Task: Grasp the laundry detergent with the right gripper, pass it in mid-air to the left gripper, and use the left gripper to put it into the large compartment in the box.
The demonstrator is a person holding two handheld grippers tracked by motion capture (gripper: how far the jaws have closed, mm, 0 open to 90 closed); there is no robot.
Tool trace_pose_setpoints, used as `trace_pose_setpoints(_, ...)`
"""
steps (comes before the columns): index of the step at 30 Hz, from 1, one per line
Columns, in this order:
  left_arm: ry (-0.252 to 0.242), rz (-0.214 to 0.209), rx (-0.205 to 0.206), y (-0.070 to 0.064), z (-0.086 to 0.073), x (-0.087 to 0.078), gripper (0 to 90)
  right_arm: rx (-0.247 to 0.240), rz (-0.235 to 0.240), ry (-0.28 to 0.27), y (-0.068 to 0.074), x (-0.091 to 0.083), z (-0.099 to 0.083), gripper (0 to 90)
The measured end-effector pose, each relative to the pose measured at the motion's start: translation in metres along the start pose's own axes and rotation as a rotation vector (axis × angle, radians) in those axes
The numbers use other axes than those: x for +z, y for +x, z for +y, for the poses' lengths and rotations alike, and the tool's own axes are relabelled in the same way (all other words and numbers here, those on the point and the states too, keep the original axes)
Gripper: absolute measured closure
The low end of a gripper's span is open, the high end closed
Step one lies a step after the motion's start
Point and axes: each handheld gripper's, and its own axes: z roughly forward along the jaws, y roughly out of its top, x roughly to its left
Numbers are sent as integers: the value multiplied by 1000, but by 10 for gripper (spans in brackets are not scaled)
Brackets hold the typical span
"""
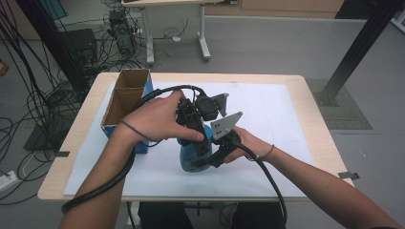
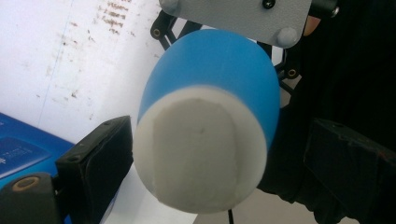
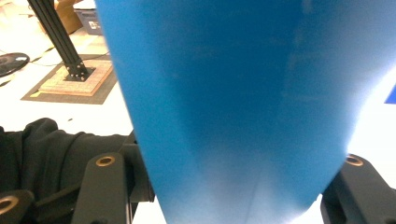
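A blue cylinder with a white end (image 1: 190, 155) stands on the white sheet near the table's front middle. My right gripper (image 1: 206, 161) comes from the right, and its jaws press on both blue sides (image 3: 229, 93) of it, shut on it. My left gripper (image 1: 197, 136) reaches down over the cylinder from above. In the left gripper view the white end (image 2: 203, 149) faces the camera between the two jaws. One jaw lies against its edge, while the other stands a little apart, so my left gripper (image 2: 218, 135) is open around it.
An open cardboard box with blue sides (image 1: 125, 101) stands at the table's left, close to the left forearm; its blue side (image 2: 21, 151) is beside the left jaw. A white sheet (image 1: 282, 124) covers the wooden table (image 1: 315, 133). Cables and black frame posts crowd the floor.
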Motion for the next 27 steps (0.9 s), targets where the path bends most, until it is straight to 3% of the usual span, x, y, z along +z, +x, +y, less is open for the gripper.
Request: trace_pose_setpoints(27, -4, -4, -4, 0, -1, 0, 88, -8, -8, 0, 0, -3, 0, 409)
